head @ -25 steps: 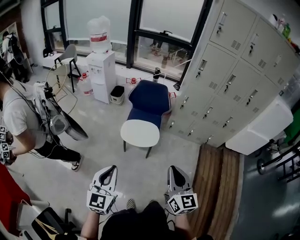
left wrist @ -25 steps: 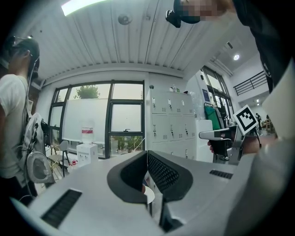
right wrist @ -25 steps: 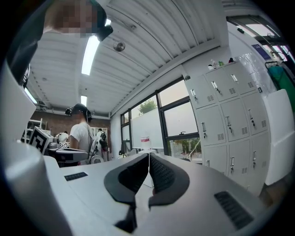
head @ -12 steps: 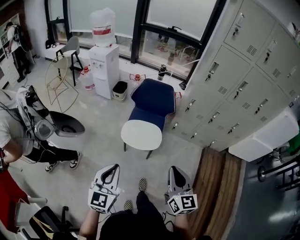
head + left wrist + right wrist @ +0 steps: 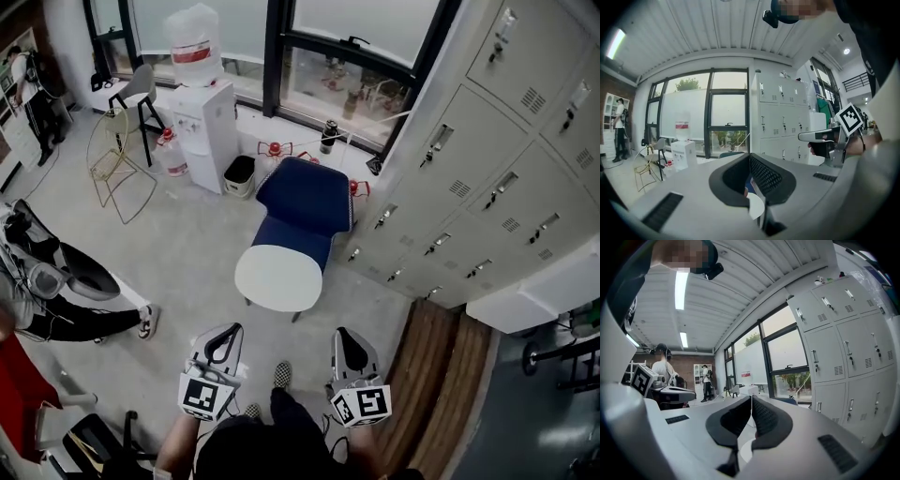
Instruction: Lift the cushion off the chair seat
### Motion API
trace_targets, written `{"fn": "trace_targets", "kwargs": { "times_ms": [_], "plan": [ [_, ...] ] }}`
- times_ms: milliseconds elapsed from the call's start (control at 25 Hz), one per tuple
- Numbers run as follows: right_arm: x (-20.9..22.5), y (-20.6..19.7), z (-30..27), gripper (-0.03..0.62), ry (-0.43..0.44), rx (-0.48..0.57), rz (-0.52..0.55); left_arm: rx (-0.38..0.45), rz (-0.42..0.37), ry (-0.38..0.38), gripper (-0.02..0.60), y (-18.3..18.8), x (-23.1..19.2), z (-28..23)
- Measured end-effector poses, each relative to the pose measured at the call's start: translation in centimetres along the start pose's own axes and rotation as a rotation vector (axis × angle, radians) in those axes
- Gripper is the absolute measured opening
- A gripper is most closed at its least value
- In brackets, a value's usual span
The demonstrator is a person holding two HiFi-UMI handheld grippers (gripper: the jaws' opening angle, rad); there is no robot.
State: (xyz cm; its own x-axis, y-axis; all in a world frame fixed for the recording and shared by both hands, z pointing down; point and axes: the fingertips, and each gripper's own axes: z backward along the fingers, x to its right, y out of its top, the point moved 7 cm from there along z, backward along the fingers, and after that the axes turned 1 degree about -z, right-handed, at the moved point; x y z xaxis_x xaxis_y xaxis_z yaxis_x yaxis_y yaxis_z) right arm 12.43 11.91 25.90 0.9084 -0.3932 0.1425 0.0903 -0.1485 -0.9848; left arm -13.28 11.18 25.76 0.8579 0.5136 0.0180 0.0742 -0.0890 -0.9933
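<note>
A water dispenser [image 5: 202, 127] stands at the window wall, left of the chair [image 5: 305, 197]. The left gripper [image 5: 226, 334] is held low in the foreground, with its jaws fully closed, pads pressed together and nothing between them. The white oval cushion [image 5: 278, 277] lies flat on the seat of the blue chair, ahead of both grippers, well apart from them and roughly centred between them. The right gripper [image 5: 346, 337] is held alongside the left, its jaws likewise closed and empty. Grey lockers [image 5: 487, 178] line the wall just right of the chair.
</note>
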Motion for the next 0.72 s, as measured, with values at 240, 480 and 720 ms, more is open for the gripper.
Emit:
{"fn": "trace_targets", "kwargs": {
  "times_ms": [240,480,720],
  "plan": [
    [4.7,-0.9,-2.9,0.028,0.007,-0.025,-0.027,-0.036,-0.006,0.008,0.018,-0.4,0.1,-5.3],
    [7.1,-2.2,-5.8,0.028,0.015,-0.073,-0.012,-0.059,-0.015,0.013,0.018,-1.3,-0.6,-9.6],
    [8.6,-5.7,-8.5,0.028,0.005,-0.098,-0.030,-0.077,-0.022,-0.005,0.018,-4.4,-2.0,-12.3]
  ]
}}
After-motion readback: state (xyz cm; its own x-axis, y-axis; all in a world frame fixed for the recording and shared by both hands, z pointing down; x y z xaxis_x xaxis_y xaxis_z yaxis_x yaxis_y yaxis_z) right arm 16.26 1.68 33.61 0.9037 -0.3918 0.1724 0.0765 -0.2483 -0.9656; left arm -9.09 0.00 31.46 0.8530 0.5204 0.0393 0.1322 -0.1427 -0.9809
